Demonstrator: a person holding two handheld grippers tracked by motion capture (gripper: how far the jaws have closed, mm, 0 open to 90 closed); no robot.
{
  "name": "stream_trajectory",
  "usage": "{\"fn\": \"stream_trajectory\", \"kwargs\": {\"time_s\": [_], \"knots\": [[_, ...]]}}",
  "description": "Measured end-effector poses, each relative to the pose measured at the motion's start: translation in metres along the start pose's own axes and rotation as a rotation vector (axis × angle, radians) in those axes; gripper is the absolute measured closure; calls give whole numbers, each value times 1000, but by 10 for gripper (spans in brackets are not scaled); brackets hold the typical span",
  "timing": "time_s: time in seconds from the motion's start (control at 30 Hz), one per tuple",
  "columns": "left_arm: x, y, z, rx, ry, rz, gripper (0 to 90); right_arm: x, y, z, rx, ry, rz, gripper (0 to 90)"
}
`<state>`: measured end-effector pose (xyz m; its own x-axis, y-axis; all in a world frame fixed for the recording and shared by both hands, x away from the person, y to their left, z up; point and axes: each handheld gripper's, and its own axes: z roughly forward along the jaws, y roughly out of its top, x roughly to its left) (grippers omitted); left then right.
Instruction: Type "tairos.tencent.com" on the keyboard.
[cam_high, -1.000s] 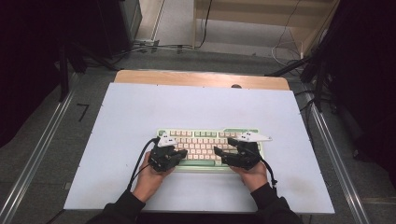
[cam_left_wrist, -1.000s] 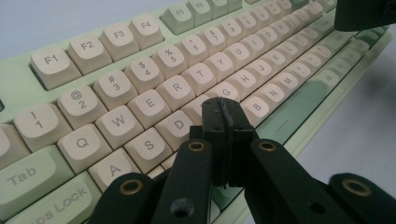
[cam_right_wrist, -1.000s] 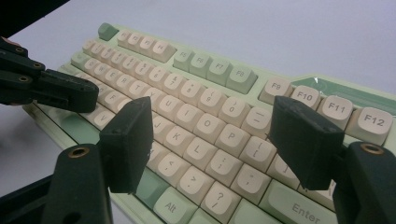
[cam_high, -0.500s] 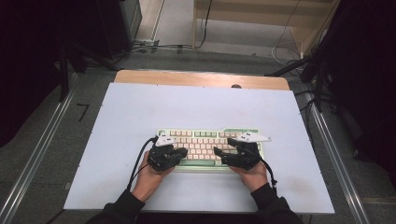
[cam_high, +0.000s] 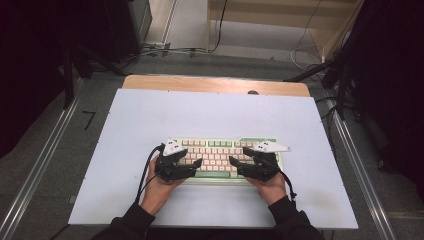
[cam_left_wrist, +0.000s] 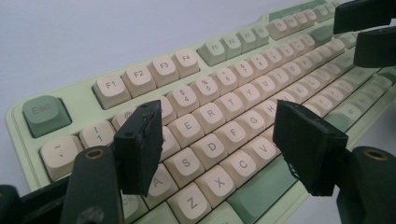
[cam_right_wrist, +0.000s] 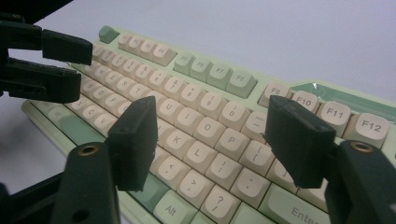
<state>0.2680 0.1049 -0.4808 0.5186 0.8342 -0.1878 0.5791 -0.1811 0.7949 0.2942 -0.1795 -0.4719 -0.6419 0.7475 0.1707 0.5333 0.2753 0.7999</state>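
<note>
Green-and-cream keyboard (cam_high: 225, 156) is lying on the counter (cam_high: 125, 130); left hand-held gripper (cam_left_wrist: 219, 144), just opening, and right hand-held gripper (cam_right_wrist: 212, 142), closing slightly, are hovering wide, holding nothing.
</note>
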Motion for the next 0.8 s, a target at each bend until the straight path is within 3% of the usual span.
{"fn": "stream_trajectory", "kwargs": {"time_s": [0.2,0.37,0.43,0.8], "knots": [[0,0,0,-2,14,-4,336,1,3,2,-12,-17,-3,534],[-1,0,1,-2,18,-6,337,3,5,6,-29,-38,-13,802],[0,0,1,4,23,-6,337,2,6,9,-27,-47,-16,871],[-1,0,0,-2,27,-10,343,4,8,22,16,-38,-16,873]]}}
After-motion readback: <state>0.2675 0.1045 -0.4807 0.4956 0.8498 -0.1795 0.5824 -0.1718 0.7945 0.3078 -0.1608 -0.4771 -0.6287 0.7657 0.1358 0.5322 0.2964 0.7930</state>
